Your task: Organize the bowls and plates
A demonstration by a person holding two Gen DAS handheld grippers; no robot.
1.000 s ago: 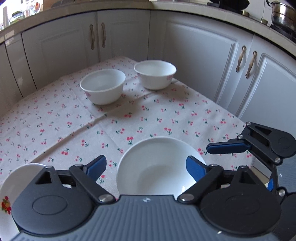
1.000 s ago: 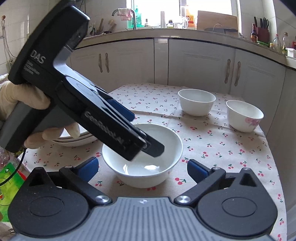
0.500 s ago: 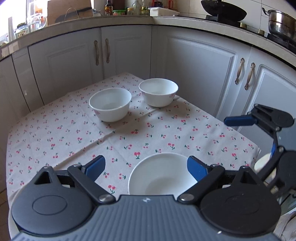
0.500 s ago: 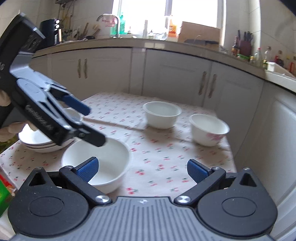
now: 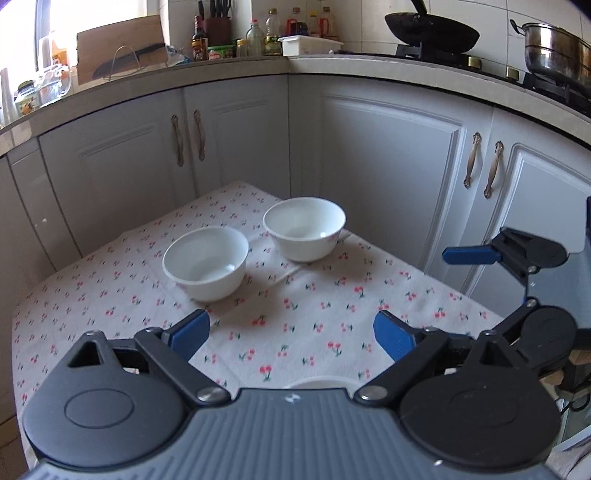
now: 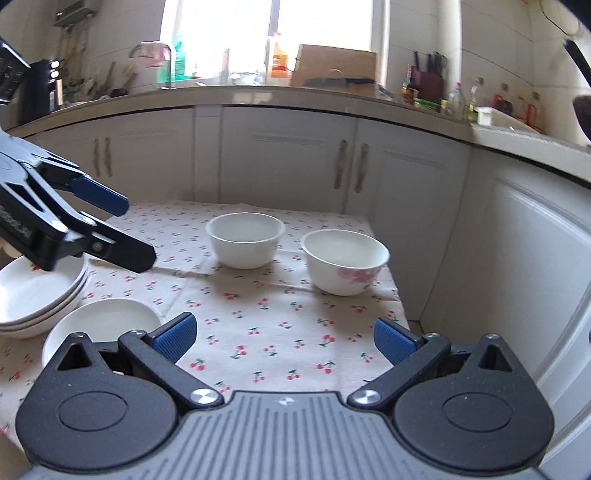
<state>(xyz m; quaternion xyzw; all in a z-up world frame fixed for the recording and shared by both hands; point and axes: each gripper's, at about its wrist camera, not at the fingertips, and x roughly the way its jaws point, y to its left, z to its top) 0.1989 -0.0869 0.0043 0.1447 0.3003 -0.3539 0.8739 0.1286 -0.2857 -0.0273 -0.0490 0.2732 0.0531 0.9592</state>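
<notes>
Two white bowls stand at the far end of the cherry-print tablecloth [image 5: 295, 317]: a plain bowl [image 5: 205, 262] [image 6: 245, 239] and a pink-flowered bowl [image 5: 304, 233] [image 6: 345, 260]. A third white bowl [image 6: 101, 325] sits near the front left, next to a stack of shallow white plates [image 6: 33, 295]; only its rim [image 5: 317, 383] shows in the left wrist view. My left gripper [image 5: 291, 334] is open and empty above the table, and it also shows in the right wrist view [image 6: 122, 229]. My right gripper [image 6: 283, 334] is open and empty, raised above the table; its finger [image 5: 469, 254] shows at the right of the left wrist view.
White kitchen cabinets [image 6: 280, 158] enclose the table at the back and right. The counter carries bottles [image 5: 258, 40], a knife block, a wok [image 5: 432, 33] and a steel pot [image 5: 554, 48]. The table's right edge [image 6: 399, 295] drops off beside the flowered bowl.
Both grippers have lifted and pulled back from the near bowl, which stays on the table. The views have tilted up toward the two far bowls and the cabinets.
</notes>
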